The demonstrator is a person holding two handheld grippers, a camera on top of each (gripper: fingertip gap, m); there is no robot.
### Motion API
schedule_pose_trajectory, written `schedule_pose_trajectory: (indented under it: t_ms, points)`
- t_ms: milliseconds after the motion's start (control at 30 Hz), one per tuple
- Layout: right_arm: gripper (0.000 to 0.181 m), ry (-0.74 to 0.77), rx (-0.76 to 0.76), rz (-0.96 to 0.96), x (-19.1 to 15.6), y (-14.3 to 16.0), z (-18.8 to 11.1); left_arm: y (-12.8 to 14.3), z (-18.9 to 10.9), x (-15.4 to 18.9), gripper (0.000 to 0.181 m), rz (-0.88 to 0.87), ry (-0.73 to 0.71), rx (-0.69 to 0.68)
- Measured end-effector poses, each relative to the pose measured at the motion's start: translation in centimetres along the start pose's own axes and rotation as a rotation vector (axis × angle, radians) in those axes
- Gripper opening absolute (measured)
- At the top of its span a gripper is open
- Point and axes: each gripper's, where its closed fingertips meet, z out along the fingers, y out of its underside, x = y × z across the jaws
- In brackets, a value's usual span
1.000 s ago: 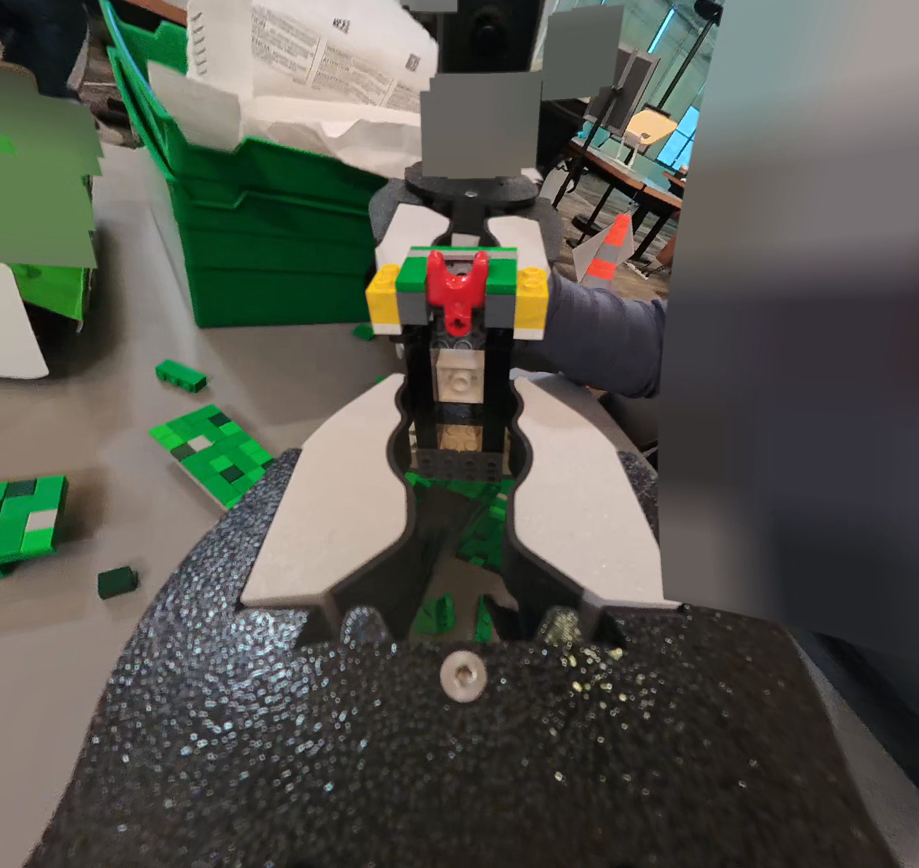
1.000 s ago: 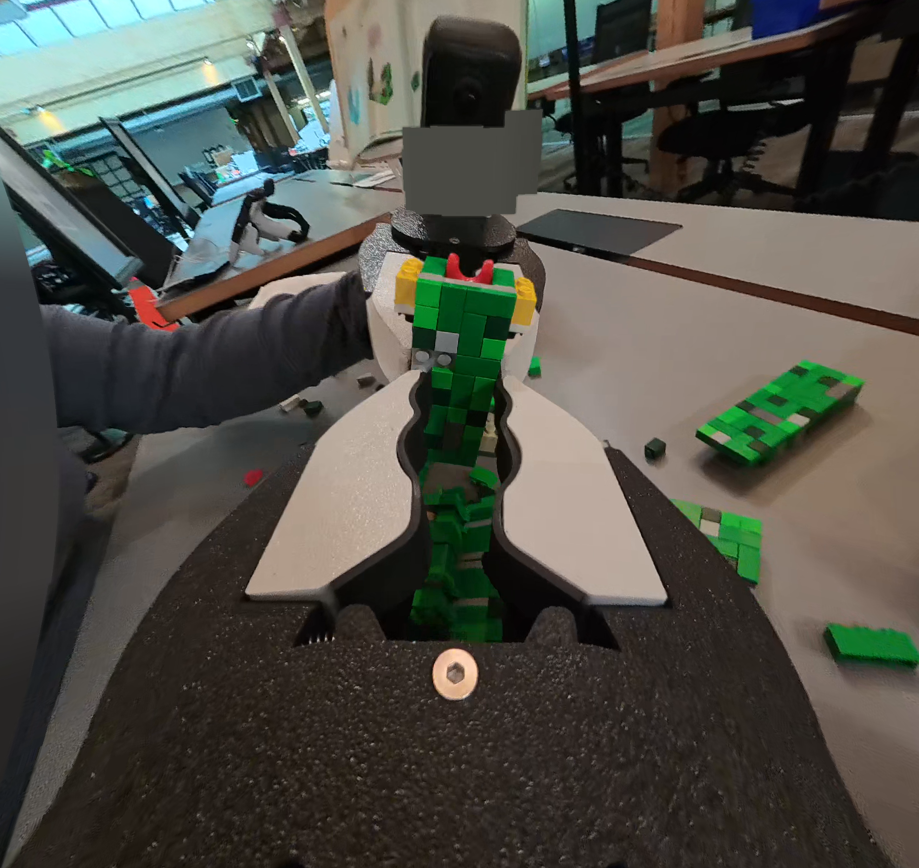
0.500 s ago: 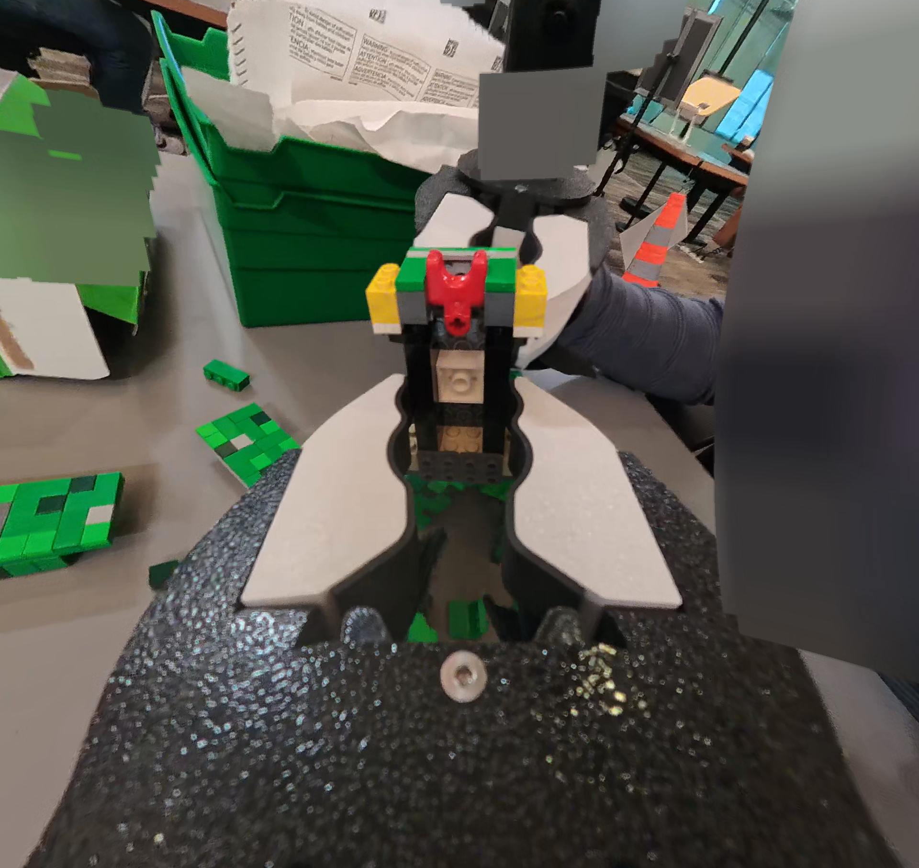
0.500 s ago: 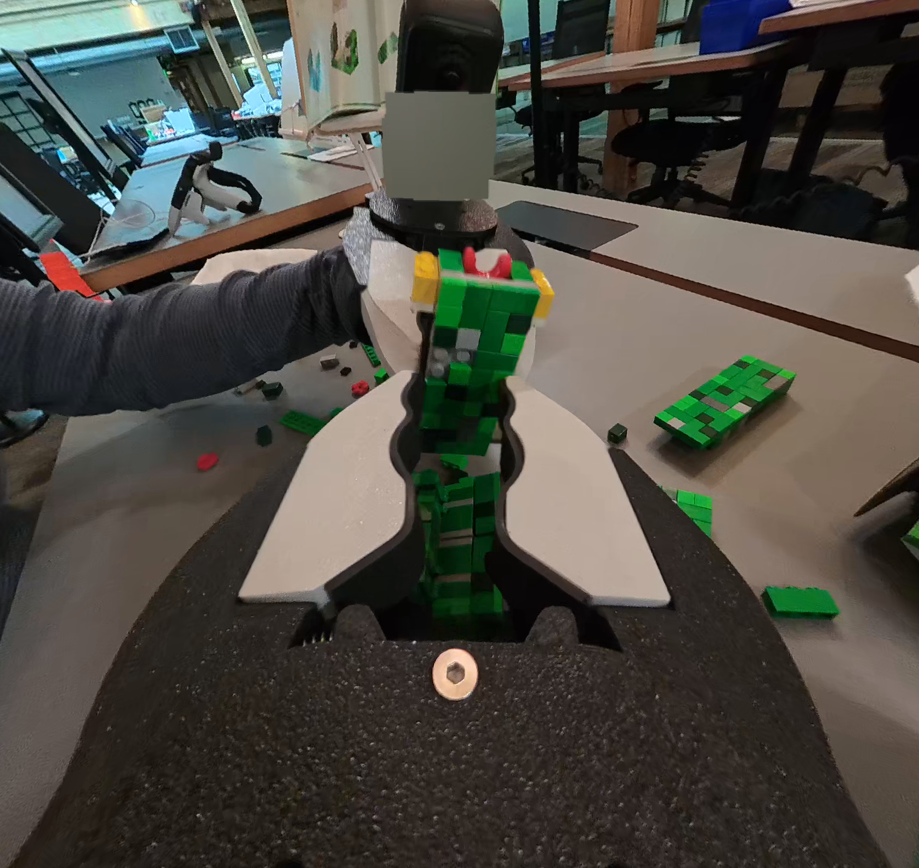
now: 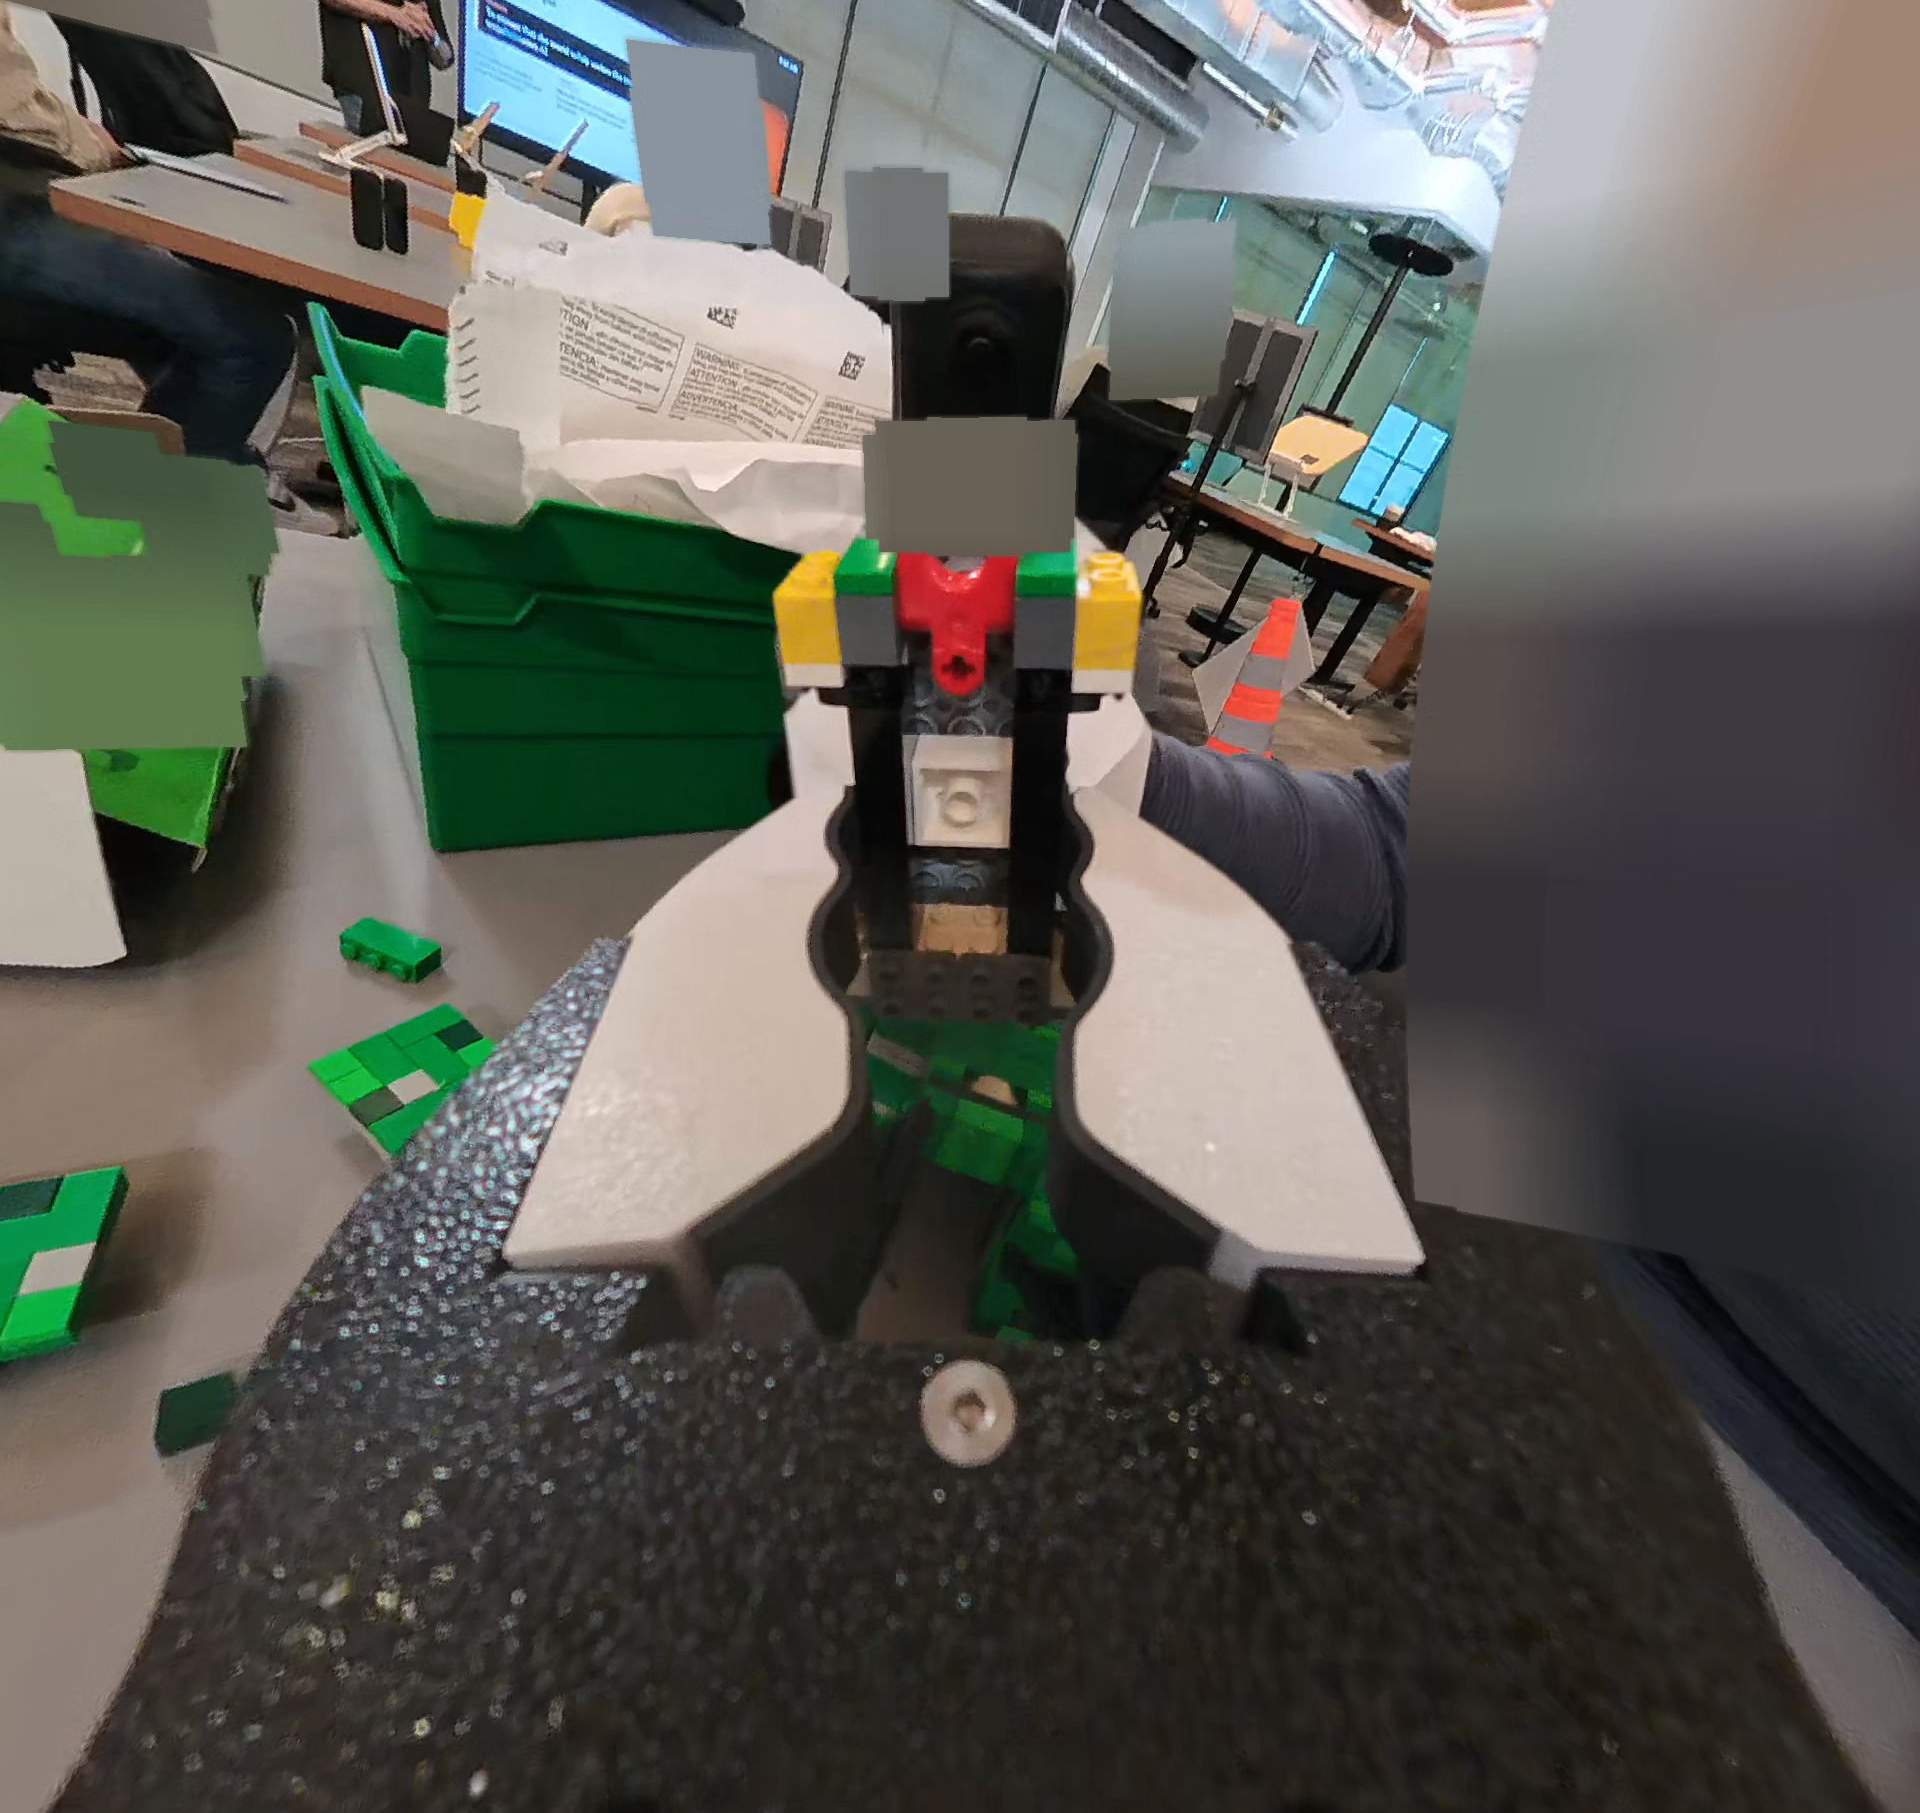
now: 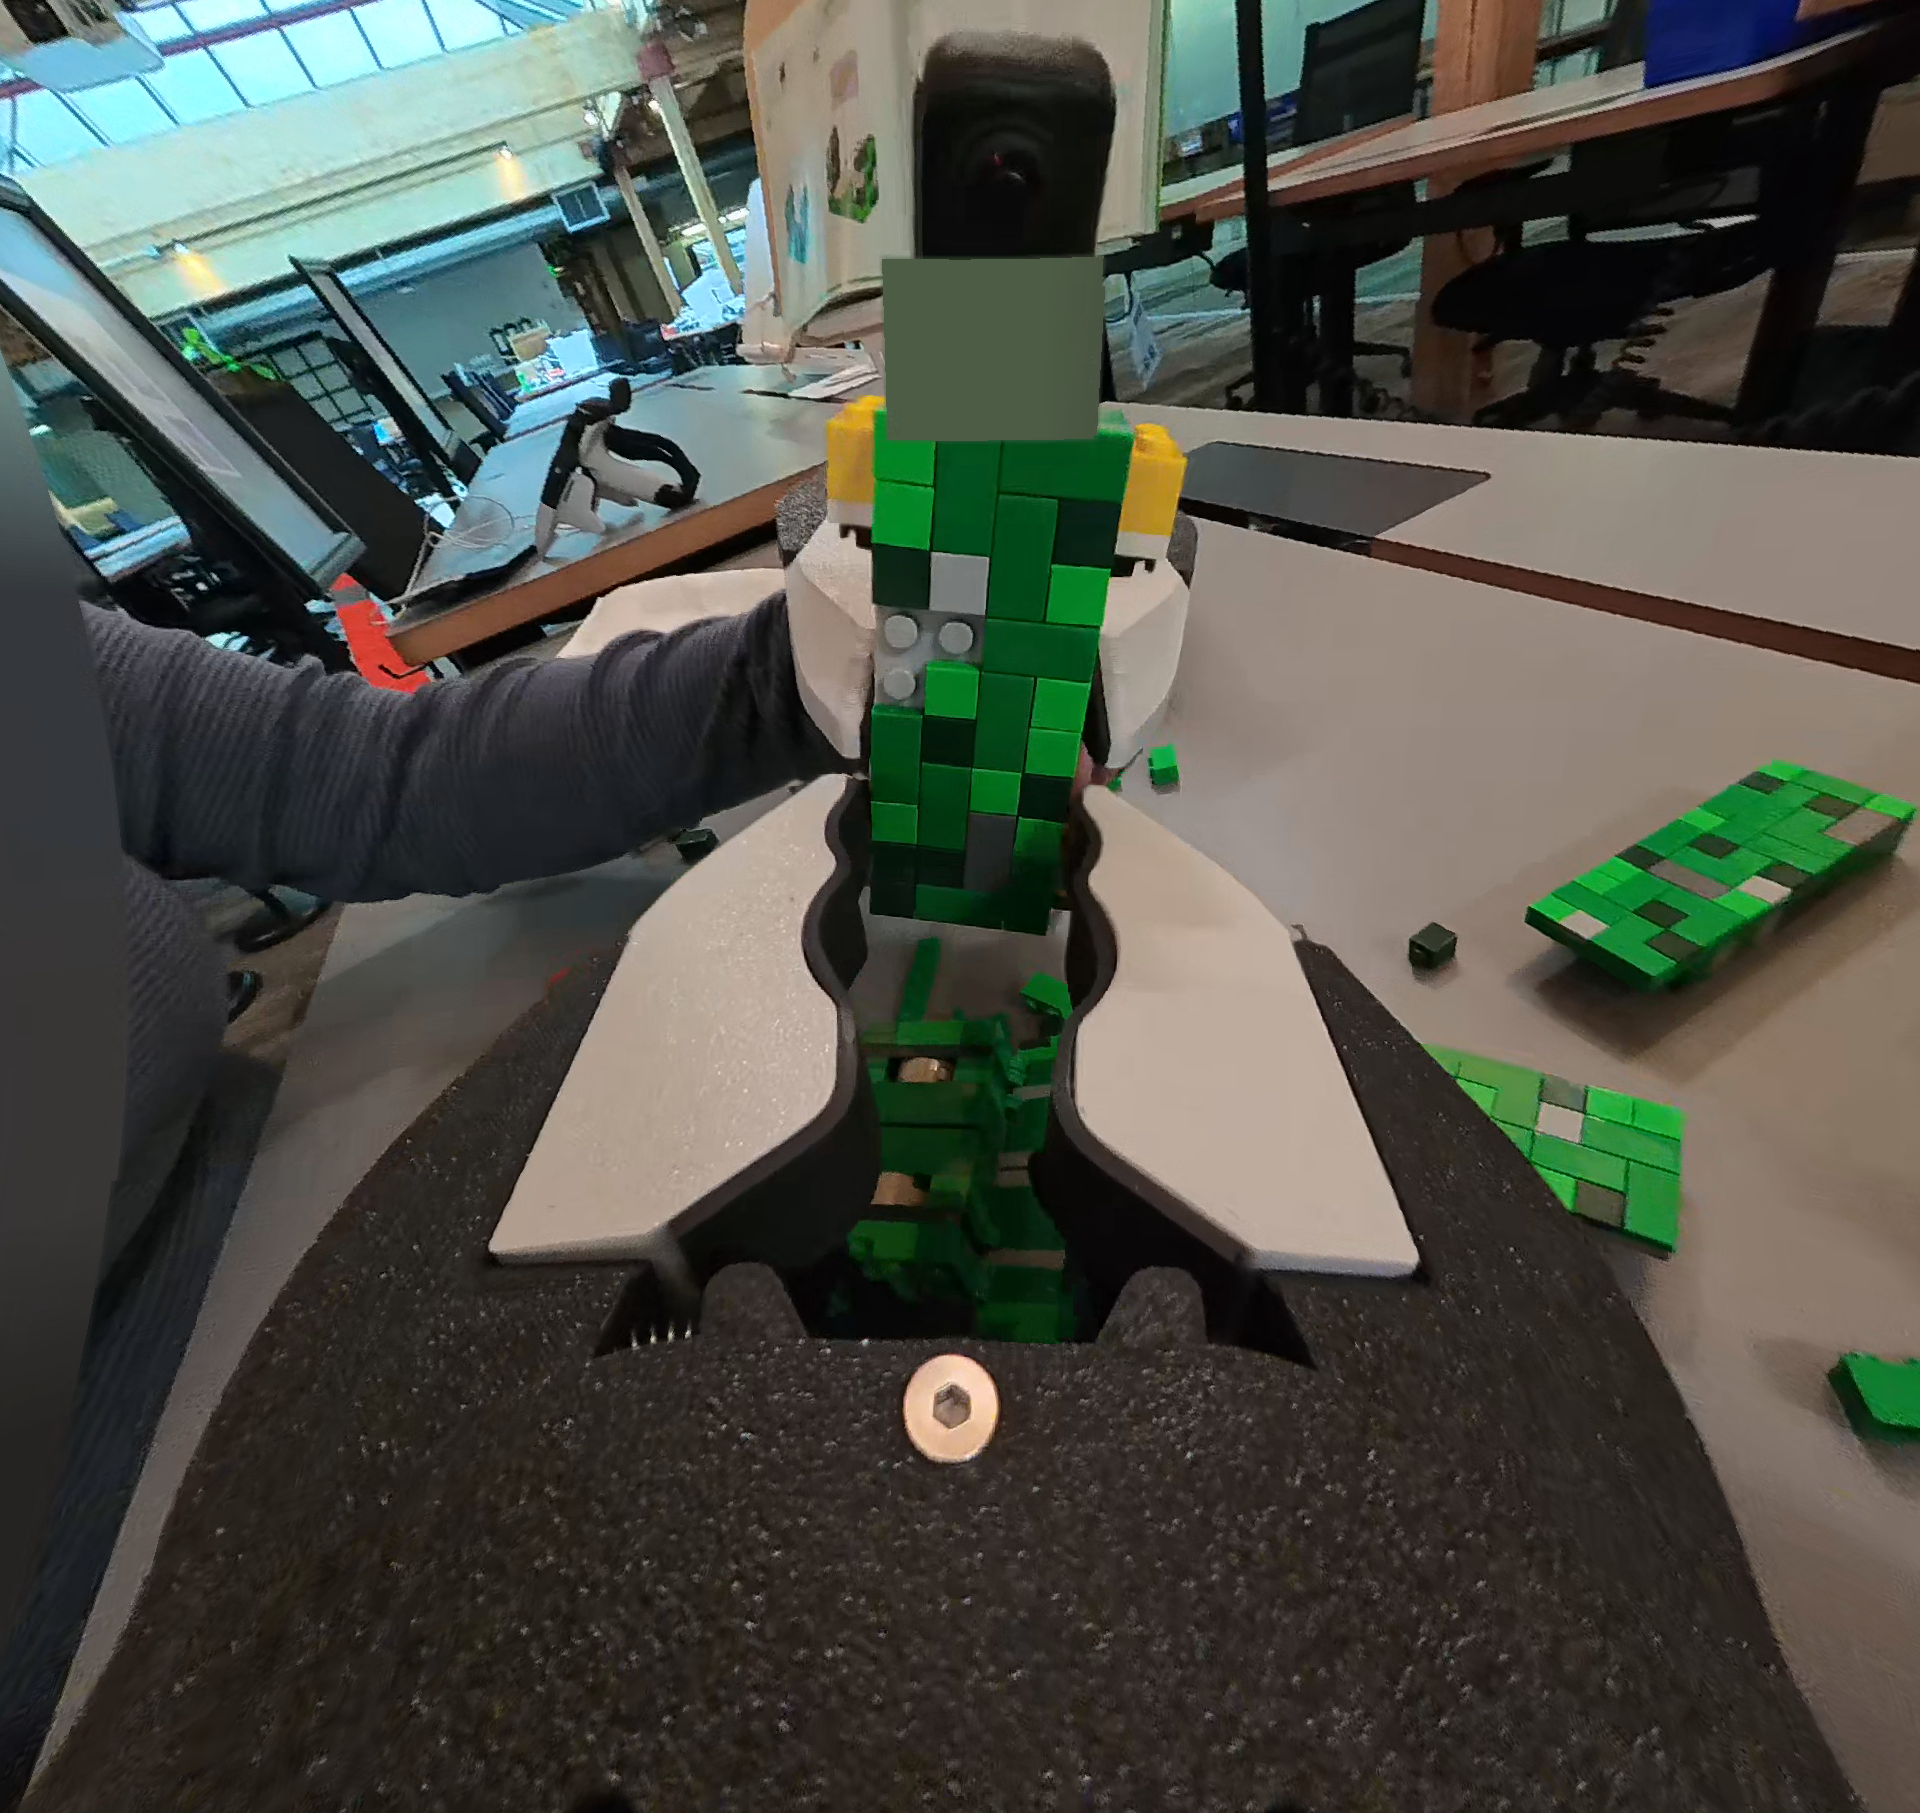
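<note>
Both grippers hold one brick model between them, above the grey table. In the left wrist view my left gripper [image 5: 956, 828] is shut on the model's open back [image 5: 956, 807], which shows a black frame, a white brick, a red piece on top and yellow bricks at the sides. In the right wrist view my right gripper [image 6: 966, 807] is shut on the lower part of the model's green tiled front [image 6: 987, 672]. The left gripper's white fingers [image 6: 831, 641] show behind the model there. A dark sleeve [image 6: 416, 755] reaches to it.
Stacked green bins [image 5: 582, 641] with crumpled paper stand at the back left. Green tiled panels [image 6: 1714, 880] [image 6: 1558, 1140] [image 5: 405, 1077] and loose bricks [image 5: 390, 948] lie on the table. A pile of green bricks [image 6: 956, 1140] lies under the grippers. Left and right tips are no more than a few centimetres apart.
Both grippers have tilted upward with the model still held. More of the ceiling and far room shows, and the green front now stands taller in the right wrist view.
</note>
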Motion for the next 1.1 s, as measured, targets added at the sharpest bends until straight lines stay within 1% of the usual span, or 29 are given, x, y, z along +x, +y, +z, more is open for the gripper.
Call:
schedule_pose_trajectory:
  t_ms: [67,167,233,300,367,433,500,567,600,667,733,833,933,1100]
  points:
    - [0.035,0.003,0.003,-0.008,-0.1,-0.1,0.0,-0.2,0.0,0.2,0.036,-0.015,0.017,0.024]
    - [0.035,0.011,-0.007,-0.014,0.0,-0.1,0.0,-0.1,-0.1,0.1,0.035,-0.033,0.021,0.019]
    - [0.035,0.062,-0.008,-0.037,0.6,-0.1,0.0,-0.3,-0.3,-0.4,0.036,-0.047,-0.021,0.021]
    - [0.035,0.119,-0.003,-0.060,1.2,-0.2,-0.3,-1.3,-0.9,-1.1,0.037,-0.019,-0.081,0.069]
    - [0.035,0.165,0.007,-0.064,1.7,-0.5,-0.7,-2.0,-1.5,-1.4,0.028,0.036,-0.138,0.098]
    - [0.035,0.190,0.003,-0.068,2.1,-0.5,-0.8,-1.9,-1.5,-1.3,0.018,0.087,-0.171,0.071]
    - [0.035,0.189,-0.003,-0.068,2.1,-0.3,-0.6,-1.3,-0.8,-1.0,0.022,0.098,-0.171,0.008]
    - [0.035,0.184,0.004,-0.070,2.1,-0.2,-0.6,-1.5,-0.5,-0.9,0.023,0.105,-0.177,0.004]
    - [0.035,0.170,0.016,-0.058,1.9,-0.3,-0.6,-1.6,-0.5,-0.9,0.019,0.109,-0.182,0.005]
    - [0.035,0.163,0.025,-0.056,1.9,-0.4,-0.6,-1.7,-0.4,-0.8,0.017,0.098,-0.172,0.015]
    - [0.035,0.176,0.020,-0.067,2.0,-0.4,-0.6,-1.8,-0.4,-0.6,0.012,0.090,-0.160,0.022]
    - [0.035,0.192,0.021,-0.084,2.1,-0.6,-0.5,-1.9,-0.2,-0.4,0.010,0.068,-0.134,0.042]
    - [0.035,0.196,0.029,-0.086,2.0,-0.7,-0.5,-2.0,-0.1,-0.2,0.011,0.047,-0.118,0.054]
    - [0.035,0.208,0.016,-0.119,1.9,-0.5,-0.4,-1.8,-0.1,0.0,0.010,0.058,-0.107,0.033]
